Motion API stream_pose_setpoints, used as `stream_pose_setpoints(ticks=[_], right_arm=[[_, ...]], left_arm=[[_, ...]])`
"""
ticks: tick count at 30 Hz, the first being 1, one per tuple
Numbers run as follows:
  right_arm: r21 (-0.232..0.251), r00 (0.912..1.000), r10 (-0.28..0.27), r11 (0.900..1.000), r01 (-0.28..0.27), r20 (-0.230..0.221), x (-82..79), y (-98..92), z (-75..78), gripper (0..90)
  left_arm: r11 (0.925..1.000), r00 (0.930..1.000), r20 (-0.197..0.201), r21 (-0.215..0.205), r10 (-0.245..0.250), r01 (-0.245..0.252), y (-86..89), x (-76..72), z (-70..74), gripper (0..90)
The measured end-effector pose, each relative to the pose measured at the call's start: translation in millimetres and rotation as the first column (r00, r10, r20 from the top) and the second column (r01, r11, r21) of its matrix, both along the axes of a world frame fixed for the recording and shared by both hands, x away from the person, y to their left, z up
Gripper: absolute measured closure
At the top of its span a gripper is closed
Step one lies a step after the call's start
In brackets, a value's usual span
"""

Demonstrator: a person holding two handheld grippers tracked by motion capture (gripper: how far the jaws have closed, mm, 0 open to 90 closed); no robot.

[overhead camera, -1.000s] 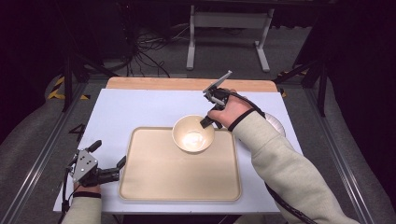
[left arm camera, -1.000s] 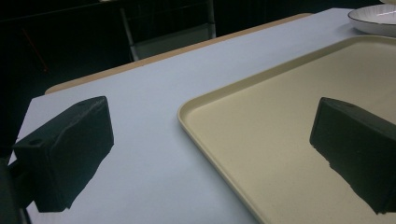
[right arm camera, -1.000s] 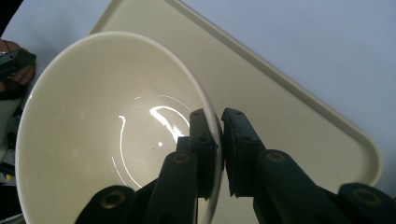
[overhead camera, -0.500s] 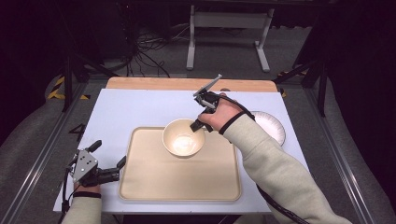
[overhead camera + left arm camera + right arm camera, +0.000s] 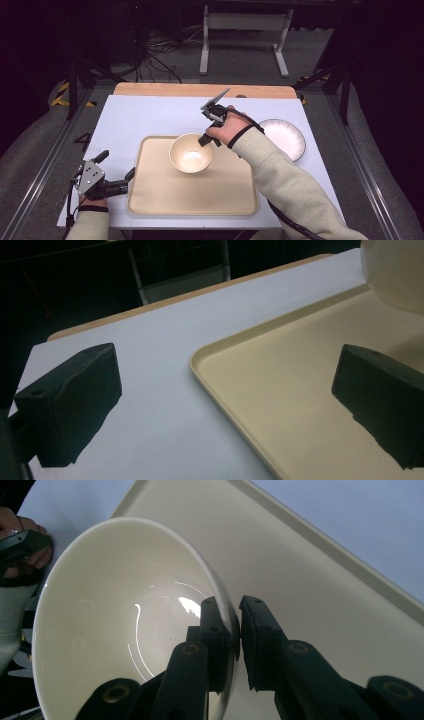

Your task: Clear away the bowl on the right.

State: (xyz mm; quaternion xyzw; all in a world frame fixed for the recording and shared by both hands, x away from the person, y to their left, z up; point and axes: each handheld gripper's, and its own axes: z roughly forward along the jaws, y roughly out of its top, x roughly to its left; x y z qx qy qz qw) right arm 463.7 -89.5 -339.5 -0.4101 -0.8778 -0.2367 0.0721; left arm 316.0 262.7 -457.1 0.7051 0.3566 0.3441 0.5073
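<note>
A cream bowl [image 5: 190, 153] sits over the far half of a beige tray [image 5: 165, 200], the right gripper [image 5: 204, 139] at its right rim — whether bowl and tray touch is unclear. The left gripper [image 5: 116, 168] spreads its jaws at the tray's left edge. A white plate [image 5: 289, 137] lies near the tabletop's right edge — apart from the tray.

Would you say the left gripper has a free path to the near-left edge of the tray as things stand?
Probably yes: the left gripper is open right beside the tray, with bare table between. The bowl sits farther in.
</note>
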Motion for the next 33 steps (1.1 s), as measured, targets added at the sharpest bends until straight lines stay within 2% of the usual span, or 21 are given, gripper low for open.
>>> stream_pose_setpoints(ticks=[9,20,33], right_arm=[[-0.019,0.9997,0.023,1.000,-0.024,-0.009,-0.5,4.9,-19.1,80.6],[-0.032,0.9994,0.022,0.999,-0.023,-0.029,0.4,7.5,-38.0,80.4],[-0.039,0.9988,0.024,0.999,-0.025,-0.042,2.4,8.1,-48.7,79.5]], left_arm=[[1.0000,1.0000,0.000,0.001,-0.001,0.001,-0.1,-0.1,0.0,0.3],[1.0000,1.0000,0.000,0.001,-0.001,0.001,0.1,0.0,0.0,0.3],[1.0000,1.0000,-0.002,-0.008,0.000,-0.001,0.3,0.0,-0.2,0.3]])
